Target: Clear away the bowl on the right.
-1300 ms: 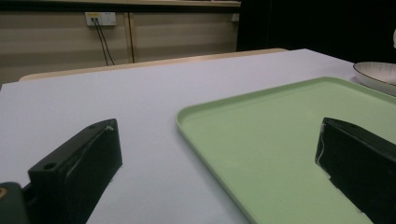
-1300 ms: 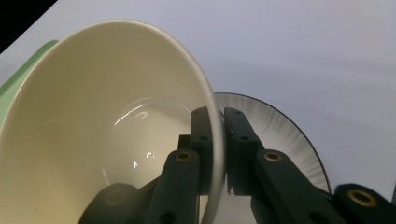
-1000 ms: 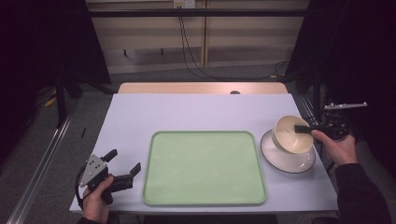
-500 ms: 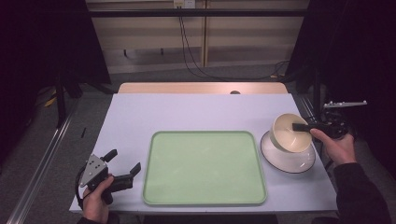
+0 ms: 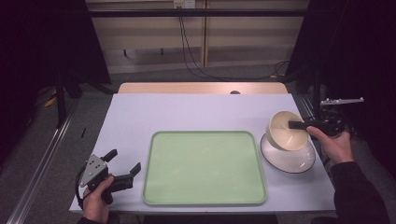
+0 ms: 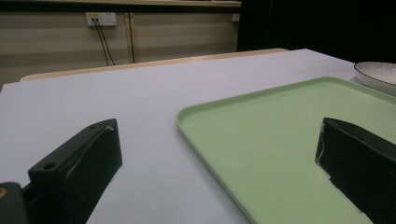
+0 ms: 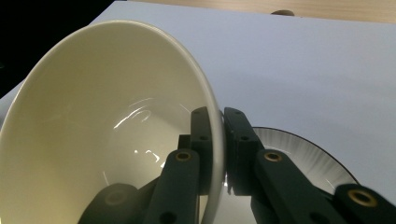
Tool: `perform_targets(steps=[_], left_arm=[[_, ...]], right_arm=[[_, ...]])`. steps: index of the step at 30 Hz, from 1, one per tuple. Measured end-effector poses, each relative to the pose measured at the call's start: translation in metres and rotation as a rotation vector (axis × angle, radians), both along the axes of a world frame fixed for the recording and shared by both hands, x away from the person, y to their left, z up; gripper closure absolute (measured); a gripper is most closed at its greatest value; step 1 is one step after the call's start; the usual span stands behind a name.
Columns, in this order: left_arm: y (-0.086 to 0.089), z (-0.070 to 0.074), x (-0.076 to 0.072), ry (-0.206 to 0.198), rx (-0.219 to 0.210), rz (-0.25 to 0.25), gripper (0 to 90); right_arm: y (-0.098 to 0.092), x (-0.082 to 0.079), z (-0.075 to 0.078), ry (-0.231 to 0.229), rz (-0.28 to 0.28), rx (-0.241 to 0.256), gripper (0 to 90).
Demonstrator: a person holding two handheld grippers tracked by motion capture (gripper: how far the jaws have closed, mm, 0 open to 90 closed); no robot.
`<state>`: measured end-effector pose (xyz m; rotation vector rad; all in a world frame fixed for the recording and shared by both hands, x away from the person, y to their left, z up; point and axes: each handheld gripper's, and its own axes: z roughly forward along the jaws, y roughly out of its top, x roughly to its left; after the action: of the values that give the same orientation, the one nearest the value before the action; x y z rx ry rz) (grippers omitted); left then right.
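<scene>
A cream bowl (image 5: pixel 285 130) hangs tilted just above a white plate (image 5: pixel 299 161) at the table's right side. My right gripper (image 5: pixel 295 125) is shut on the bowl's rim; in the right gripper view the bowl (image 7: pixel 107 121) has its rim pinched between the two jaws of that gripper (image 7: pixel 218 116), with the ribbed plate (image 7: pixel 303 158) underneath. My left gripper (image 5: pixel 122 162) rests open at the table's front left, just left of the green tray (image 5: pixel 205 165). The left gripper view has the tray (image 6: pixel 280 140) lying between and ahead of the spread jaws.
The pale table (image 5: pixel 187 112) holds the tray in the middle. A wooden strip (image 5: pixel 201 87) runs along its far edge. Cables (image 5: pixel 187 42) hang behind the table. The plate's rim (image 6: pixel 376 77) shows beyond the tray.
The bowl has been lifted and tipped a little higher off the plate by my right gripper, drifting slightly left. The left gripper has stayed put.
</scene>
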<state>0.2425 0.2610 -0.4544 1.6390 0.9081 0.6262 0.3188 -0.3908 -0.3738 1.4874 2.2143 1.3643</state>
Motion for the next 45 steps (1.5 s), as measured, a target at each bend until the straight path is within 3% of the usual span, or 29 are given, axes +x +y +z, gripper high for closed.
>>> perform_targets(steps=[45], left_arm=[[0.0, 0.0, 0.0, -0.002, 0.001, 0.008, 0.4]], right_arm=[[0.075, 0.044, 0.012, 0.011, 0.132, -0.02, 83.5]])
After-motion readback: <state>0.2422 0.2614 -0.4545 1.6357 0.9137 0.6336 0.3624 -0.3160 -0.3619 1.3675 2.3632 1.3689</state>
